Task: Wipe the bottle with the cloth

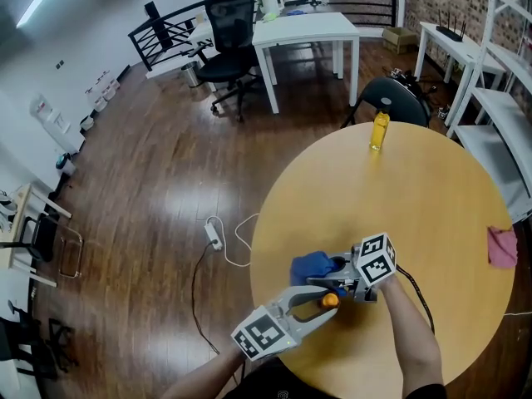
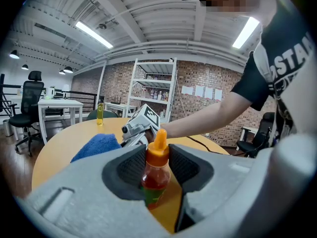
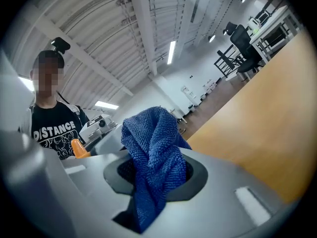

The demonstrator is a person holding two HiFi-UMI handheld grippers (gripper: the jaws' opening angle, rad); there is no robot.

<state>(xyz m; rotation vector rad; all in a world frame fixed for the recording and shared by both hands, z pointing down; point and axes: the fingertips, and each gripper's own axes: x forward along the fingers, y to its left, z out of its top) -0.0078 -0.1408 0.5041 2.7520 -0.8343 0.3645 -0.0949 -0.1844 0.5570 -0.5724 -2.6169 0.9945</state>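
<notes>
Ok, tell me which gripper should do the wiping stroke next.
Right. The right gripper is shut on the blue cloth, close beside the bottle; the left gripper is clamped on that bottle and should probably just steady it.

The person's black T-shirt (image 3: 51, 132) reads "DISTANCE" in white letters.

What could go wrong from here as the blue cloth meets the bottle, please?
The left gripper grips the bottle only high up, near its orange cap, so a sideways push from the cloth might twist it or make it slip. The cloth is bunched in the right gripper, so hard jaw edges rather than fabric might strike the bottle.
</notes>
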